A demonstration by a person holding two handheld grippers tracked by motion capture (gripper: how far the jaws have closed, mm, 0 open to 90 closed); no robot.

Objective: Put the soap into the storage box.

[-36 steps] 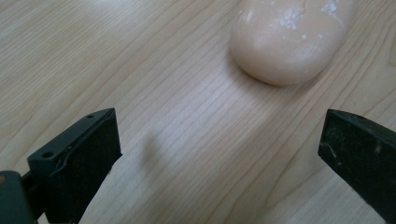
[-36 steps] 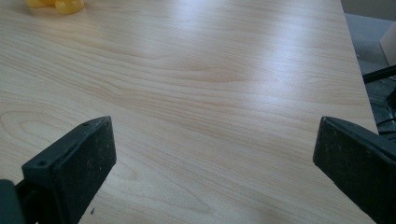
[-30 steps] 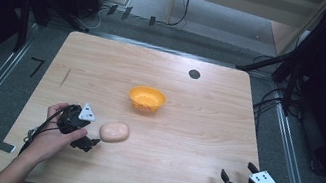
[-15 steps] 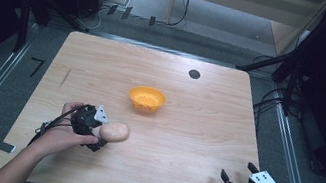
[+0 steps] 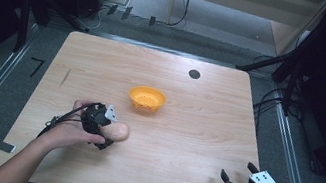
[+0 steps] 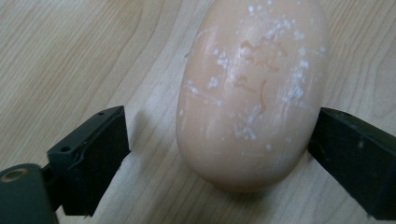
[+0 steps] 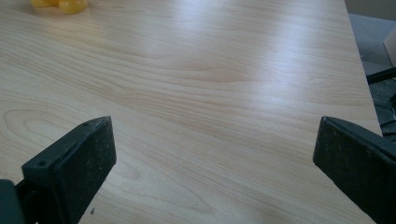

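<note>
Left gripper fingers wide, straddling the peach soap bar at desk's 8 o'clock; better centred before closing gently.

The left claw rests low with jaws spread wide, while the right claw hovers agape.

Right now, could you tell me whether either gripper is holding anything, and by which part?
Nothing is held. The left gripper is open around the bread roll's near end, a gap at one jaw; the right gripper is open over bare table.
</note>
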